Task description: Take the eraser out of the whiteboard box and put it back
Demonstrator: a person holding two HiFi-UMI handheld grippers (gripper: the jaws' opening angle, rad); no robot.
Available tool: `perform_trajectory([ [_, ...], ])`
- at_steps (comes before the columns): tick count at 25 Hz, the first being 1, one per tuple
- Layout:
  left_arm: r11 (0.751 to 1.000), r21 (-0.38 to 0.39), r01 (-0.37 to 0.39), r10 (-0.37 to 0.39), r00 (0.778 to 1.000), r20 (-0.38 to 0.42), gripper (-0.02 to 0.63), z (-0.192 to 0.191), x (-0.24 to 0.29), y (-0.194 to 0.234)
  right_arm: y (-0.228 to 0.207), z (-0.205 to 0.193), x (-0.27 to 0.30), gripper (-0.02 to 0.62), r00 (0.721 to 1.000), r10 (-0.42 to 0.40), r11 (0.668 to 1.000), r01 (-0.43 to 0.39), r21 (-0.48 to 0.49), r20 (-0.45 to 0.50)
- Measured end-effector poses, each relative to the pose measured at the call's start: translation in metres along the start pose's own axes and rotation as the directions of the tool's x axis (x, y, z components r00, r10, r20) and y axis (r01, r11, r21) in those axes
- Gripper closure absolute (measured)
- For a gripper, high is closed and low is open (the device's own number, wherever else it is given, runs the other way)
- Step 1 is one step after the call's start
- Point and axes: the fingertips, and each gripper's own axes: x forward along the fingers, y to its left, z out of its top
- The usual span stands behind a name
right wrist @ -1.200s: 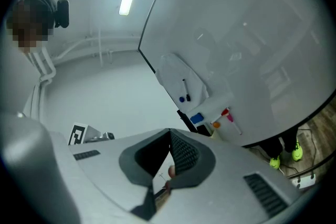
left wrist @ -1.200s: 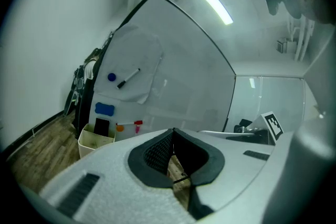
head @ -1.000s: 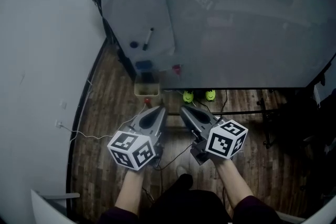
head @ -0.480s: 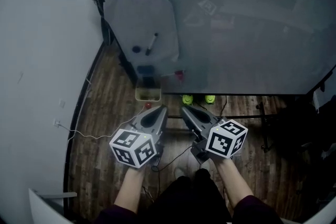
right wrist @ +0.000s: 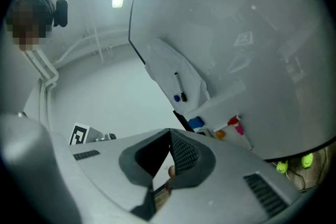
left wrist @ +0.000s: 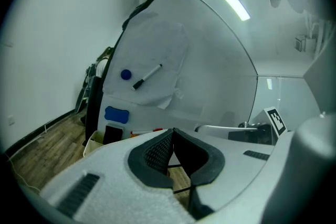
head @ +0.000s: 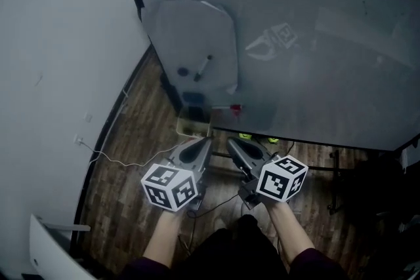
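A blue bone-shaped eraser [head: 193,98] [left wrist: 116,115] [right wrist: 196,123] sticks low on the whiteboard [head: 315,49]. Right below it sits a cream box [head: 192,124] [left wrist: 96,141] with a dark block [left wrist: 112,134] standing in it. My left gripper [head: 205,140] [left wrist: 173,131] is shut and empty, its tip just short of the box. My right gripper [head: 230,141] [right wrist: 170,132] is beside it, jaws closed together with nothing between them. Both point roughly level at the board's lower left corner.
A paper sheet [head: 193,36] on the board carries a black marker [head: 203,67] and a blue magnet [head: 184,71]. Red and pink markers [right wrist: 234,122] lie on the ledge. A white wall [head: 59,62] stands at left; a cable [head: 118,160] and the black stand legs [head: 331,170] are on the wooden floor.
Both grippers have moved forward together toward the board's lower left corner; the box and the blue eraser now sit closer to their tips. Both stayed shut.
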Motion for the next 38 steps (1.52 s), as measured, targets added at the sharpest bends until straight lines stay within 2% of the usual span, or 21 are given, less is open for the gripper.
perform_trajectory([
  [7, 0.993, -0.024, -0.114, 0.115, 0.993, 0.017, 0.600, 0.003, 0.020, 0.018, -0.022, 0.007, 0.021, 0.592, 0.994, 0.093, 0.995, -0.091, 0.028, -0.058],
  [17, 0.966, -0.060, -0.253, 0.255, 0.967, 0.024, 0.600, -0.001, 0.030, 0.051, -0.039, -0.002, 0.048, 0.592, 0.970, 0.197, 0.979, -0.188, 0.075, -0.141],
  [23, 0.963, -0.059, -0.265, 0.265, 0.964, -0.001, 0.600, -0.007, 0.042, 0.080, -0.050, -0.008, 0.073, 0.592, 0.970, 0.197, 0.977, -0.183, 0.107, -0.142],
  [32, 0.962, -0.075, -0.262, 0.258, 0.965, -0.056, 0.600, -0.031, 0.067, 0.133, -0.078, -0.033, 0.104, 0.592, 0.983, 0.143, 0.978, -0.122, 0.167, -0.120],
  [38, 0.967, -0.070, -0.245, 0.242, 0.969, -0.052, 0.600, -0.035, 0.072, 0.143, -0.089, -0.037, 0.114, 0.591, 0.986, 0.119, 0.979, -0.097, 0.176, -0.117],
])
